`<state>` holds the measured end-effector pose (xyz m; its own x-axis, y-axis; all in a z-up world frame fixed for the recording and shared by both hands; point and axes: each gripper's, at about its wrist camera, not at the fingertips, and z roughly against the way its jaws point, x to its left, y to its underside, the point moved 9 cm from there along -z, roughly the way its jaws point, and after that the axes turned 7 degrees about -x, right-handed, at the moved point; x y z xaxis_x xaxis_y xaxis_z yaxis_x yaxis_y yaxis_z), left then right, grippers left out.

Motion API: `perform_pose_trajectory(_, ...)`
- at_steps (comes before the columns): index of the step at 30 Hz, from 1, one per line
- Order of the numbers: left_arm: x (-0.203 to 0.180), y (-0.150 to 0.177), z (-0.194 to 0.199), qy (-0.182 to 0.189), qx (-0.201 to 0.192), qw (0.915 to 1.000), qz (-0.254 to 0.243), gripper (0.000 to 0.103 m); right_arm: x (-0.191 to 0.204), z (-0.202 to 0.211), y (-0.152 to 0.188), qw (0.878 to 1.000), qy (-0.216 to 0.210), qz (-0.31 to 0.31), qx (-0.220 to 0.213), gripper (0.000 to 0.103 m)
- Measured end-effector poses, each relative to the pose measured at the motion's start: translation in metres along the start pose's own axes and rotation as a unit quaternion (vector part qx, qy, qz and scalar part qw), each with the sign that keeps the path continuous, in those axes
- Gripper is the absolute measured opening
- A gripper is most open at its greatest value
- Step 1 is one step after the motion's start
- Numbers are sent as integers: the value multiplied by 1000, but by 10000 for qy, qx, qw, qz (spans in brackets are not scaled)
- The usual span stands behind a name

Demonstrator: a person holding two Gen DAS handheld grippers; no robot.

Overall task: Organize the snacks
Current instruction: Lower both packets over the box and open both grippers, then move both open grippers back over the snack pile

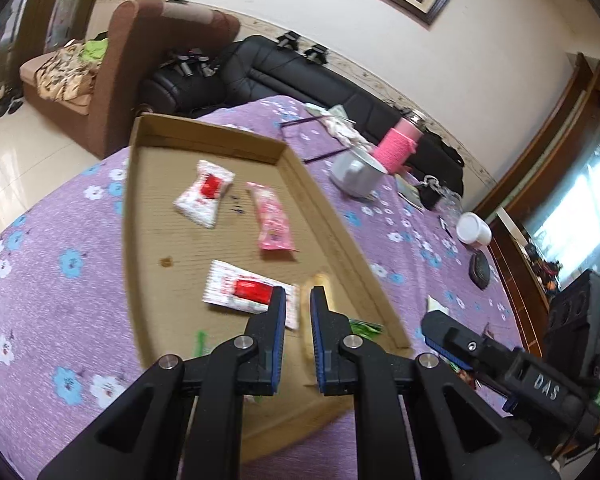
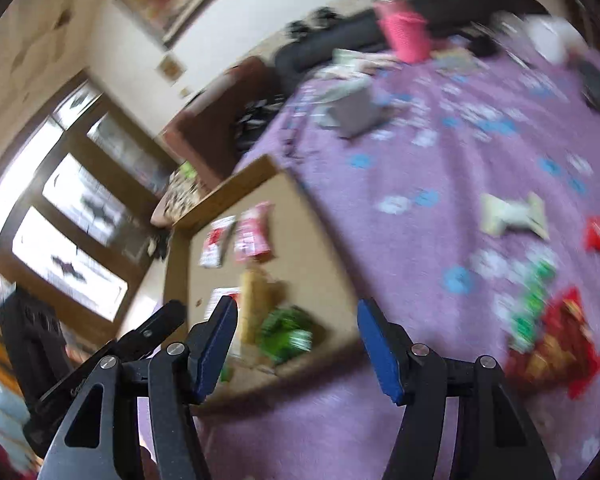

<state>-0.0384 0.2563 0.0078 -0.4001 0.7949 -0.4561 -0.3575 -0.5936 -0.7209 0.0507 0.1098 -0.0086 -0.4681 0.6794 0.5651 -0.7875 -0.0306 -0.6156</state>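
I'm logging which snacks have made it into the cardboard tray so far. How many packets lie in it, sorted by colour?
In the cardboard tray:
White-and-red packets: 2
Pink packet: 1
Tan packet: 1
Green packet: 1
Total: 5
More packets lie outside on the purple cloth, too blurred to count.

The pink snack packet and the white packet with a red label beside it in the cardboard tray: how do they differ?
The pink snack packet is long and narrow; the white packet with a red label is wider and looks puffier. The pink one is pink almost all over; the white one has only a red patch in its middle. The pink packet lies nearer the tray's right wall. Both lie flat on the floor of the cardboard tray, untouched by either pair of tongs.
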Motion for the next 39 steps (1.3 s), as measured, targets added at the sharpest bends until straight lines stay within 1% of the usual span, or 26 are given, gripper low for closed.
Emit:
perform_pose_trajectory(2,-14,4,0,94,44,9999,-128,12,-24,15,-4,9996,180,-222,7,67)
perform_pose_trajectory(3,-22,7,-1,134,70,9997,-211,12,-38,23,-8,9990,388,-242,-4,67)
perform_pose_trajectory(5,-38,14,-2,233,138,9988,-405,12,-68,43,-17,9956,924,-124,-44,67)
perform_pose_trajectory(7,-55,22,-4,336,214,9974,-598,13,-99,60,-25,9892,1462,-122,27,67)
perform_pose_trajectory(9,-71,32,-7,440,309,9955,-778,13,-128,79,-34,9861,1619,-368,25,66)
perform_pose_trajectory(11,-88,43,-12,536,427,9930,-964,17,-153,94,-45,9809,1871,-524,-5,66)
perform_pose_trajectory(13,-103,55,-16,627,550,9899,-1148,19,-173,111,-55,9772,2022,-634,-155,72)
perform_pose_trajectory(14,-110,61,-18,668,616,9882,-1235,19,-184,118,-59,9745,2122,-690,-227,78)
perform_pose_trajectory(15,-119,68,-21,724,714,9858,-1340,19,-194,125,-61,9729,2168,-742,-319,82)
perform_pose_trajectory(17,-133,80,-25,826,863,9817,-1485,20,-210,133,-65,9714,2153,-877,-479,88)
perform_pose_trajectory(18,-140,87,-27,872,944,9792,-1571,21,-216,134,-65,9715,2120,-938,-495,89)
perform_pose_trajectory(19,-148,94,-30,919,1022,9763,-1671,26,-219,134,-65,9725,2040,-1001,-513,89)
perform_pose_trajectory(20,-156,101,-32,992,1100,9728,-1778,36,-224,131,-65,9737,1923,-1094,-537,89)
perform_pose_trajectory(21,-165,110,-35,1071,1209,9686,-1891,44,-228,129,-65,9745,1843,-1164,-537,89)
perform_pose_trajectory(22,-169,116,-37,1097,1284,9661,-1952,59,-231,129,-64,9745,1835,-1183,-525,89)
perform_pose_trajectory(23,-175,121,-40,1130,1344,9639,-2002,64,-234,130,-64,9742,1857,-1174,-508,89)
perform_pose_trajectory(26,-188,135,-52,1181,1528,9586,-2091,64,-235,136,-65,9762,1782,-1115,-539,89)
perform_pose_trajectory(29,-195,145,-66,1157,1704,9559,-2094,64,-222,139,-67,9811,1508,-1031,-640,89)
perform_pose_trajectory(32,-202,150,-76,1056,1706,9547,-2198,64,-203,137,-65,9865,1291,-774,-648,89)
perform_pose_trajectory(35,-209,155,-82,1071,1747,9513,-2304,64,-184,128,-61,9913,1059,-534,-569,89)
perform_pose_trajectory(37,-211,160,-86,1050,1769,9483,-2418,64,-172,122,-57,9935,960,-325,-511,87)
perform_pose_trajectory(39,-211,160,-89,1002,1706,9492,-2446,61,-164,118,-53,9944,936,-158,-456,84)
